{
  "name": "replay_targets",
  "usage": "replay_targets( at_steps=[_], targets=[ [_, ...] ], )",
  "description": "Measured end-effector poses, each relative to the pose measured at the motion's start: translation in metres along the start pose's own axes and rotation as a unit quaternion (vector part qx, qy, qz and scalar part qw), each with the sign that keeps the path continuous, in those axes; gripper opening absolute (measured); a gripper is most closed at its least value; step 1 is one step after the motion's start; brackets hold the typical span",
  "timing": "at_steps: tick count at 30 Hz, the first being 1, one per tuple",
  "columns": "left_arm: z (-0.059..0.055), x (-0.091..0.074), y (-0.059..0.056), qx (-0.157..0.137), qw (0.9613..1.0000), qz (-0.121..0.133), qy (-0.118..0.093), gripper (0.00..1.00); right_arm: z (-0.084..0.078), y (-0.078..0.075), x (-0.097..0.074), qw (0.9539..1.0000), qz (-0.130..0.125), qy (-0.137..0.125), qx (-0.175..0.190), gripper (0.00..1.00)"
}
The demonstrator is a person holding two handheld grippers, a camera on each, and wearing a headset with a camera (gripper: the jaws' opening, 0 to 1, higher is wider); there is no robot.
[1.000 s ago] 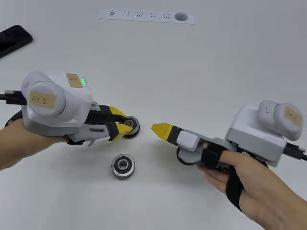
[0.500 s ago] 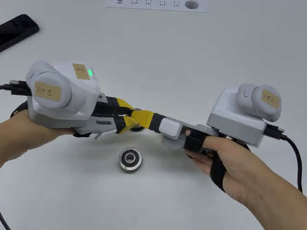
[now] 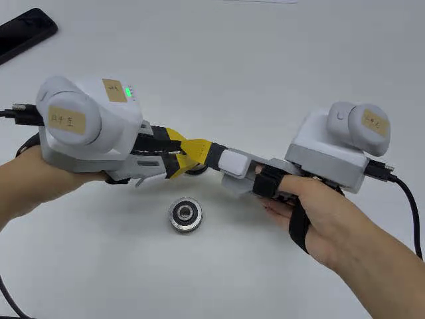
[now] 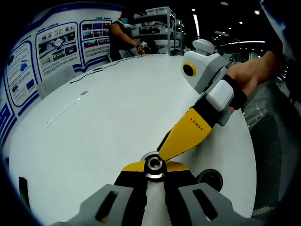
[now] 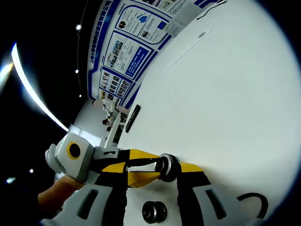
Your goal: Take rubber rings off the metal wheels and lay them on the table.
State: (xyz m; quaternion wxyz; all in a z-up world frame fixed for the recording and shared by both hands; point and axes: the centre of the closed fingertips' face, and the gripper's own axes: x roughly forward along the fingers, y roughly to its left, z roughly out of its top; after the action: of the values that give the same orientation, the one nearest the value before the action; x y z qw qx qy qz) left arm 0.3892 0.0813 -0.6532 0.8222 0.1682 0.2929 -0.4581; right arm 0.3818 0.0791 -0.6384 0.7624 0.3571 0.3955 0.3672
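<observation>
A small metal wheel with a black rubber ring [image 3: 196,171] is held above the white table [image 3: 265,80] in my left gripper [image 3: 182,163], which is shut on it. My right gripper [image 3: 193,150] reaches in from the right, and its yellow jaws close on the ring around that wheel. The left gripper view has the wheel [image 4: 154,167] between its own jaw tips, with the right gripper [image 4: 165,149] touching it from above right. In the right gripper view the wheel [image 5: 167,165] sits between my right gripper [image 5: 168,172] jaws. A second ringed wheel [image 3: 186,214] lies flat on the table just below.
A black phone [image 3: 26,32] lies at the table's far left corner. A black cable [image 3: 406,199] trails from the right gripper. Behind the table a person [image 4: 124,35] stands by shelves and wall posters.
My right gripper has travelled left from open table to the wheel held in the left gripper, and its jaws now meet it. The left gripper keeps its hold. The head camera has tilted down.
</observation>
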Motion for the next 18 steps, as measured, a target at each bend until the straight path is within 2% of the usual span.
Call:
replay_targets(
  at_steps=[8, 15, 18],
  targets=[
    [0.0, -0.0003, -0.0005, 0.001, 1.0, 0.0, 0.001, 0.12, -0.0021, -0.0027, 0.0013, 0.9999, -0.008, 0.006, -0.002, 0.43],
    [-0.0001, -0.0003, -0.0008, 0.007, 1.0, -0.001, 0.004, 0.12, -0.0042, 0.0013, 0.0018, 0.9998, -0.013, 0.013, -0.007, 0.46],
    [-0.0002, -0.0002, -0.001, 0.009, 0.9999, -0.002, 0.006, 0.12, -0.0071, 0.0016, 0.0013, 0.9994, -0.02, 0.028, -0.01, 0.45]
  ],
)
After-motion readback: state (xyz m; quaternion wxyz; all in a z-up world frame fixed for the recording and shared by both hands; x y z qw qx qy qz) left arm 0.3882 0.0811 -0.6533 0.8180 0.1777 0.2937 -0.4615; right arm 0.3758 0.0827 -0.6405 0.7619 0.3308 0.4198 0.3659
